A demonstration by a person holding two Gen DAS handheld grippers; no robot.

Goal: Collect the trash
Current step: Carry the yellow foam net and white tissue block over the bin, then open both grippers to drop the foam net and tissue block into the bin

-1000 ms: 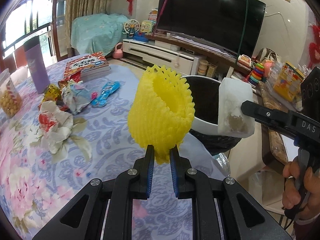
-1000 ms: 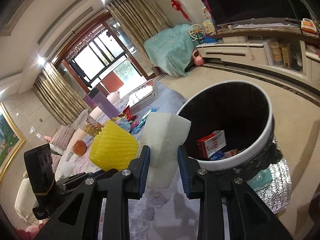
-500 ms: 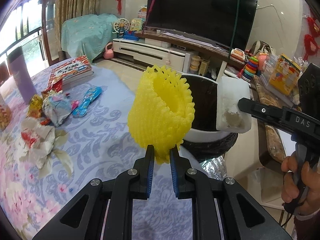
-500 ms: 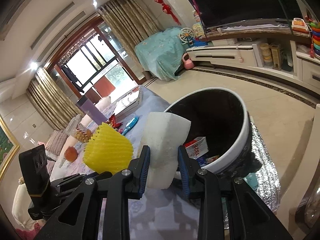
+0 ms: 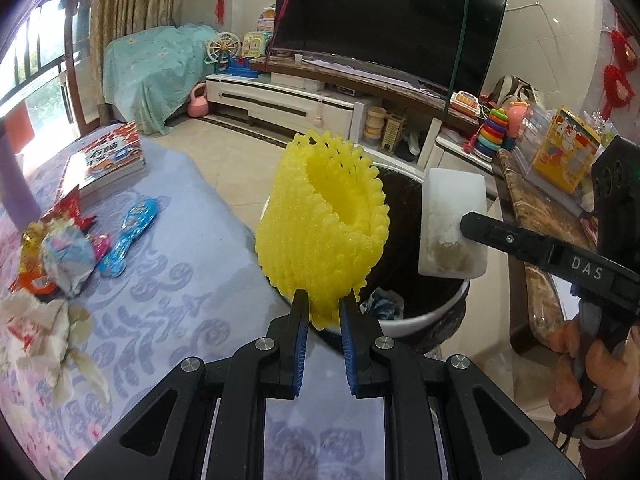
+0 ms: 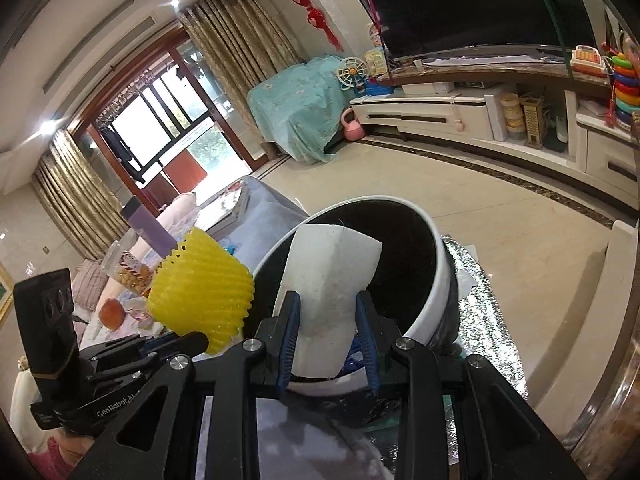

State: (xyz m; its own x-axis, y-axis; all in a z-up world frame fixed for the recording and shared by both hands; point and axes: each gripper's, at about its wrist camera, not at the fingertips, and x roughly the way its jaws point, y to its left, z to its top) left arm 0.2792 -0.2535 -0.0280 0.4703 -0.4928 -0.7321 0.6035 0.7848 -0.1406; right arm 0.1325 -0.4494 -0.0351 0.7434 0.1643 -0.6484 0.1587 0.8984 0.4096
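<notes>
Yellow foam net (image 5: 324,224) and white foam block (image 6: 326,280) gripped above bin (image 6: 434,276).

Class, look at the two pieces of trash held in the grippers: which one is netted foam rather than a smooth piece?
The yellow foam net, pinched by the left gripper. The white foam piece in the right gripper has smooth, solid faces.

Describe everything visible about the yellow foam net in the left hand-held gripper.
The yellow foam net is a soft, bright mesh sleeve with a diamond lattice and scalloped rim, open at the top and hollow. The left hand-held gripper pinches its narrow bottom edge, so it stands upright and flares upward. It hangs in front of the trash bin, beside the white foam piece, apparently not touching it.
</notes>
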